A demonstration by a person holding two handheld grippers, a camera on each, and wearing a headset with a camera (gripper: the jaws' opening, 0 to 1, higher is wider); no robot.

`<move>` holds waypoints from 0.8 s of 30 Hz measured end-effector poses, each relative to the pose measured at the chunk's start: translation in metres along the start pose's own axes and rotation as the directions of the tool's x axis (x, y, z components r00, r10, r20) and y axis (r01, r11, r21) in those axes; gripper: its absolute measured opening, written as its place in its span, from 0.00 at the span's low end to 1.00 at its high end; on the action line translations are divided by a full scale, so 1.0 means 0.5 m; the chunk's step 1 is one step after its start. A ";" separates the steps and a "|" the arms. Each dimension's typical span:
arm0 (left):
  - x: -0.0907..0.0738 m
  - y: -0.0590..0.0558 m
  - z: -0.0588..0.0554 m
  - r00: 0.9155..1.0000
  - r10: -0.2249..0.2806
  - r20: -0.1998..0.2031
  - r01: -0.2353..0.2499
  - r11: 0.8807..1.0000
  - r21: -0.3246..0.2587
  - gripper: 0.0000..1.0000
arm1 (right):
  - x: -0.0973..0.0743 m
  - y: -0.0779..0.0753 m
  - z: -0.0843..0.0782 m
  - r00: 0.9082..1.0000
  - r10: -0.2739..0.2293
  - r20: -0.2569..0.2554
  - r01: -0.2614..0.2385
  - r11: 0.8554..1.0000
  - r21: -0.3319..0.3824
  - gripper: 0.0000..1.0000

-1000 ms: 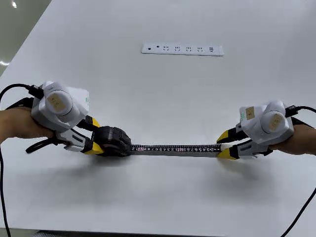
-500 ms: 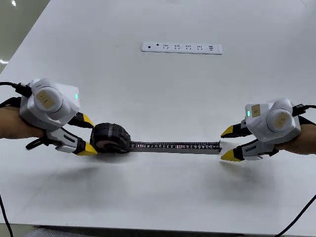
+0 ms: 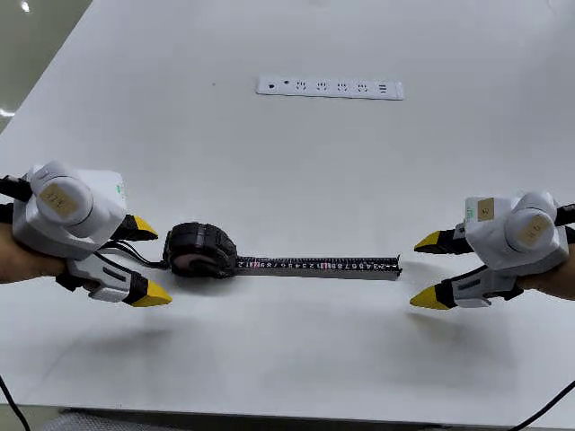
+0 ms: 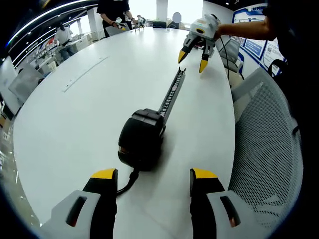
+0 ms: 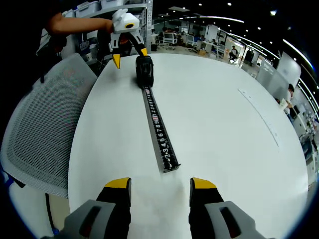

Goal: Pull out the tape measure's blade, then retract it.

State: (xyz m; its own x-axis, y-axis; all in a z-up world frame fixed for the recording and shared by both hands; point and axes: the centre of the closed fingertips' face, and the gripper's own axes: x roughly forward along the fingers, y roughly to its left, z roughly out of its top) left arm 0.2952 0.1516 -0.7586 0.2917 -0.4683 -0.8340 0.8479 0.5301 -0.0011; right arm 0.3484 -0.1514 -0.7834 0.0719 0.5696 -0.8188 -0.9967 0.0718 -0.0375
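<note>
On the white table (image 3: 296, 180), near its front edge, the tape measure's black case (image 3: 199, 250) lies with the blade (image 3: 319, 265) drawn out flat. Its long axis runs straight across in front of the person, and the free end points toward the right gripper (image 3: 421, 271).

- The head view takes in a white power strip (image 3: 330, 88) well back on the table.
- The gripper views add a grey mesh chair (image 4: 264, 134) at the table's edge and an office with other people behind it.
- The right gripper view shows the numerals along the blade and its hooked tip (image 5: 169, 168), which lies just short of the yellow fingers, apart from them.
- The left gripper view shows a thin black cord (image 4: 127, 181) trailing from the case toward its own fingers.

Both hands are held low and level at either end of the tape, facing each other. The left gripper (image 3: 153, 262) has its fingers spread just behind the case, not touching it. The right gripper's fingers are also spread, and they hold nothing.
</note>
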 end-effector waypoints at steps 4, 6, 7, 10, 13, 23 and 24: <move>-0.001 -0.011 -0.009 1.000 0.009 0.016 -0.008 0.999 -0.034 0.57 | -0.003 0.009 -0.007 1.000 -0.014 0.007 0.014 0.999 0.034 0.48; -0.002 -0.019 -0.010 0.999 0.011 0.031 -0.009 0.998 -0.056 0.58 | -0.005 0.015 -0.006 1.000 -0.021 0.021 0.020 0.998 0.053 0.50; -0.002 -0.022 -0.010 0.999 0.012 0.037 -0.009 0.998 -0.064 0.59 | -0.006 0.017 -0.007 0.999 -0.025 0.024 0.024 0.998 0.060 0.50; -0.002 -0.031 -0.012 0.999 0.016 0.050 -0.012 0.997 -0.078 0.61 | -0.009 0.024 -0.007 0.999 -0.038 0.034 0.036 0.997 0.074 0.52; 0.000 -0.041 -0.012 0.998 0.019 0.067 -0.012 0.995 -0.099 0.63 | -0.011 0.029 -0.007 0.998 -0.053 0.045 0.048 0.994 0.095 0.56; 0.000 -0.056 0.000 0.989 0.067 0.134 -0.045 0.987 -0.156 0.70 | -0.020 0.037 -0.008 0.989 -0.116 0.086 0.101 0.981 0.163 0.69; 0.001 -0.059 0.001 0.988 0.068 0.140 -0.044 0.986 -0.163 0.70 | -0.021 0.038 -0.008 0.988 -0.123 0.090 0.106 0.979 0.172 0.70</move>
State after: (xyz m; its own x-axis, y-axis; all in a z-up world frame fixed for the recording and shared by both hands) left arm 0.2704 0.1353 -0.7587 0.4075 -0.5256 -0.7468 0.7505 0.6587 -0.0541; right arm 0.3284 -0.1596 -0.7778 0.1966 0.6280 -0.7530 -0.9620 0.2718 -0.0246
